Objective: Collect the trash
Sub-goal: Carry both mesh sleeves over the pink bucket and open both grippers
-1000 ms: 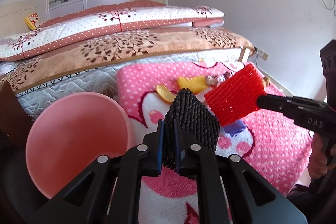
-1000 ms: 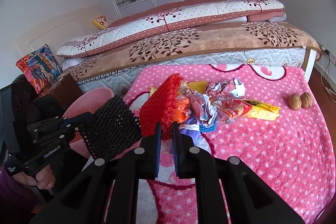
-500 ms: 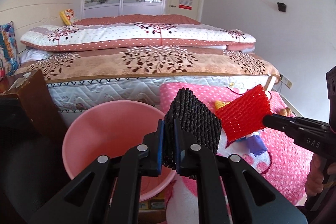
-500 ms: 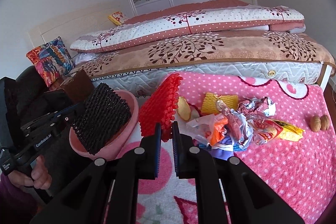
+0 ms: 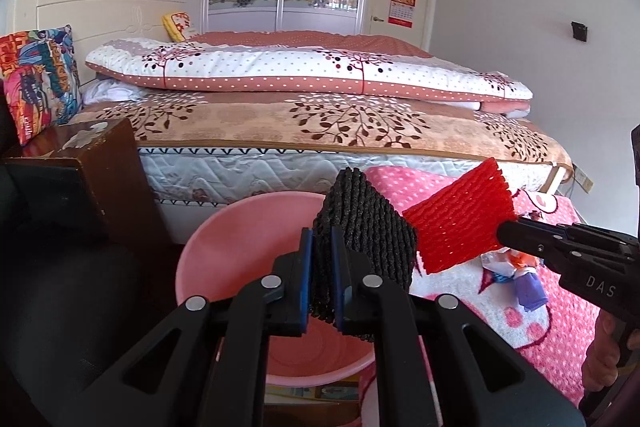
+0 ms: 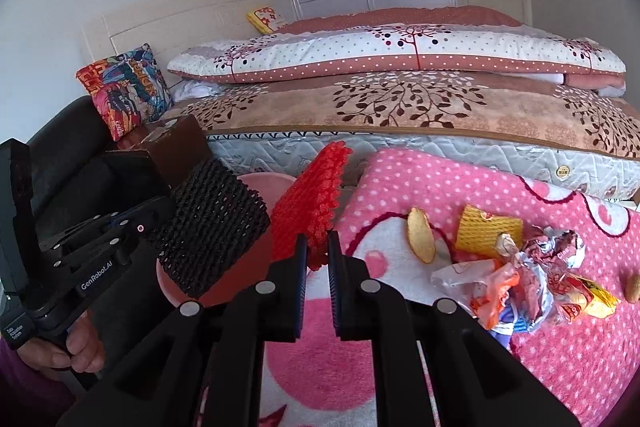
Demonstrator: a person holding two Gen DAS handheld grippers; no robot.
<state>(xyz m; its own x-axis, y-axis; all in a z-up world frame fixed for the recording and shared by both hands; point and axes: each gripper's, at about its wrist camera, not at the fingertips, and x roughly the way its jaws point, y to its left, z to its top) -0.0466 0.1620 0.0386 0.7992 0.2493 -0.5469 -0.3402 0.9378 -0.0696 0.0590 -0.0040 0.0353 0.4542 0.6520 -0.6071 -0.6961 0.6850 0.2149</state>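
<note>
Above a pink basin (image 5: 224, 259) beside the bed, the left gripper (image 5: 322, 279) pinches a black foam net sleeve (image 5: 368, 227) by its lower edge. To its right, the right gripper (image 6: 318, 259) clamps a red foam net sleeve (image 6: 316, 203) the same way. Both look feather-light, soft and springy, best held at an edge. Farther right, wrappers (image 6: 532, 279) litter the pink blanket (image 6: 440, 187). The basin's floor and far contents stay hidden behind the fingers.
</note>
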